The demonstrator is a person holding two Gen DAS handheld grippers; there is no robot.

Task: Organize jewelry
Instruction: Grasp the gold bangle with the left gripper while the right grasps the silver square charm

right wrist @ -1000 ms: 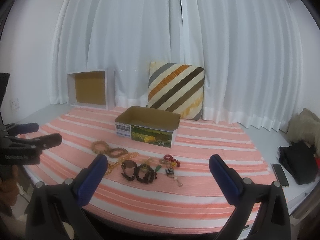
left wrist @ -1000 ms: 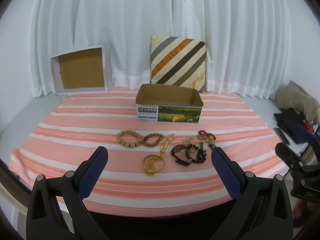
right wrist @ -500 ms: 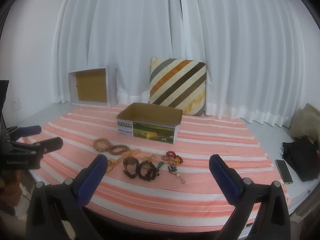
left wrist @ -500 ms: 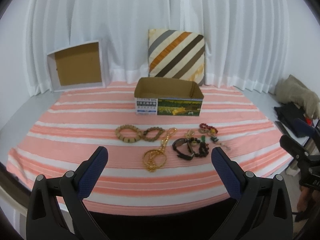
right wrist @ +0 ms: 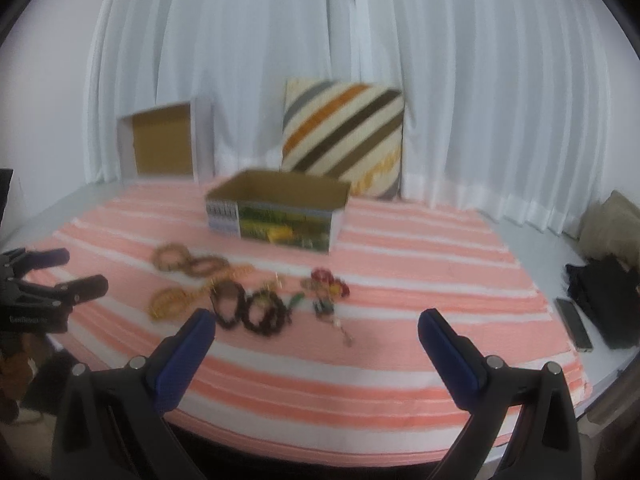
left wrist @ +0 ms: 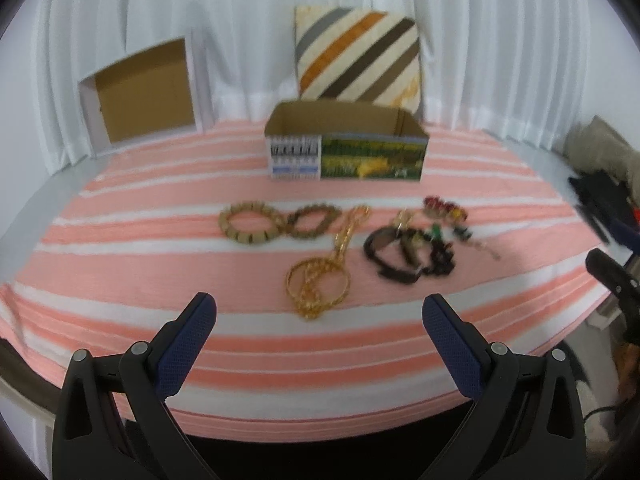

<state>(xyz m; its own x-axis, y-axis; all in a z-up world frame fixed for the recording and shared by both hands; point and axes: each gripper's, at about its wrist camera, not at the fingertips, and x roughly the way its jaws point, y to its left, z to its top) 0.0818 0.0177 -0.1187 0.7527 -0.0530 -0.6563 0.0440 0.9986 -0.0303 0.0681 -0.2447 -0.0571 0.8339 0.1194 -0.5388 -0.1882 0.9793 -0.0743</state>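
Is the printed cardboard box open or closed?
Open: the printed cardboard box has no lid, and its brown inner walls are visible from above.

Two low fisheye views face the curtain across the striped cloth; both share the cardboard box and jewelry, left view nearer.

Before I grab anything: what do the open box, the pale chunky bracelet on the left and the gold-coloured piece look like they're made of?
Open box: cardboard, with a plain brown matte inside and a printed outer face.
Pale chunky bracelet: probably wood or a similar matte bead; tan blocky segments, no shine, though blur limits certainty.
Gold-coloured piece: looks like yellow metal, glossy rings and chain links; gilt or plastic can't be ruled out.
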